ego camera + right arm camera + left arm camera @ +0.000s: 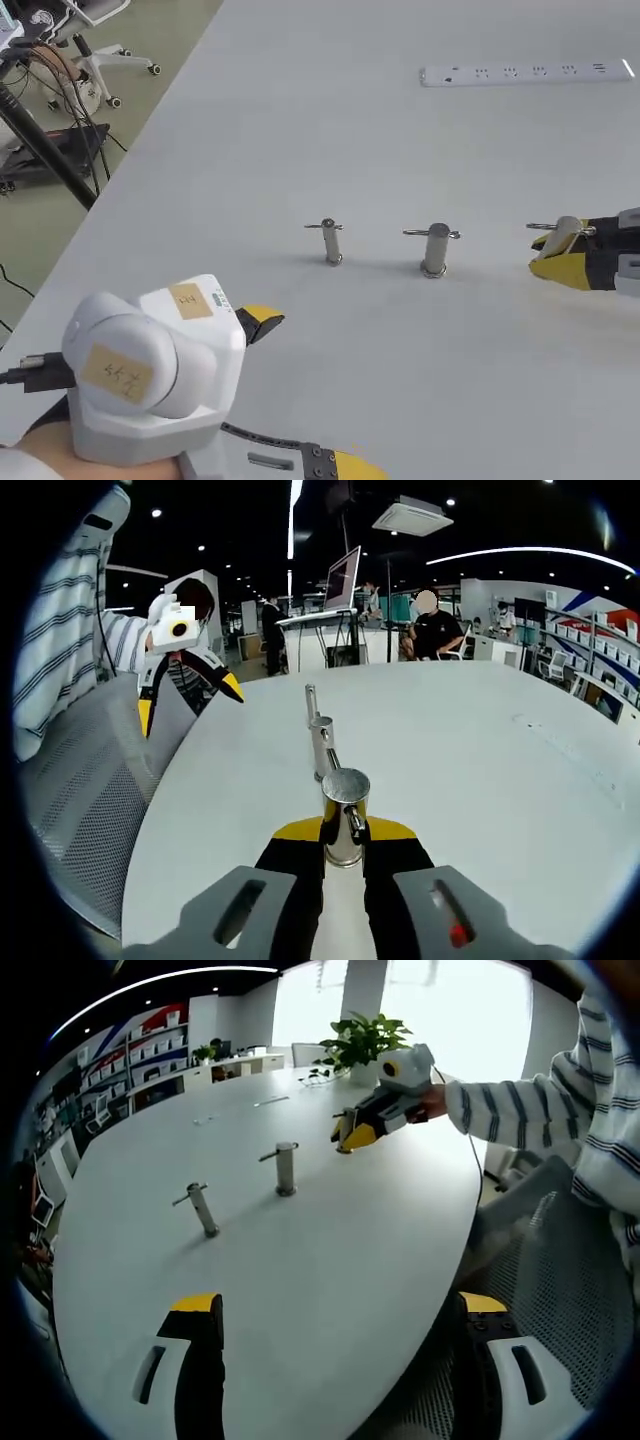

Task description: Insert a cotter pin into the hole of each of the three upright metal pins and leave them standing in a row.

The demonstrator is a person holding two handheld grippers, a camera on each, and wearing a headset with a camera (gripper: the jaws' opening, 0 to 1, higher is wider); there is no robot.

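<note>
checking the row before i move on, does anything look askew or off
The third pin, between the right gripper's jaws, looks tilted in the head view; the first pin and second pin stand upright.

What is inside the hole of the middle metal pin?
A cotter pin runs through the middle pin, ends sticking out both sides. The stretch inside the hole is hidden by the pin's body.

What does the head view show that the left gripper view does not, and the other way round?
Head view, not the other: a power strip and the floor beside the table. Left gripper view, not the other: a potted plant and a striped sleeve. Both: the left pin, the middle pin, and the right gripper closed on the end pin.
</note>
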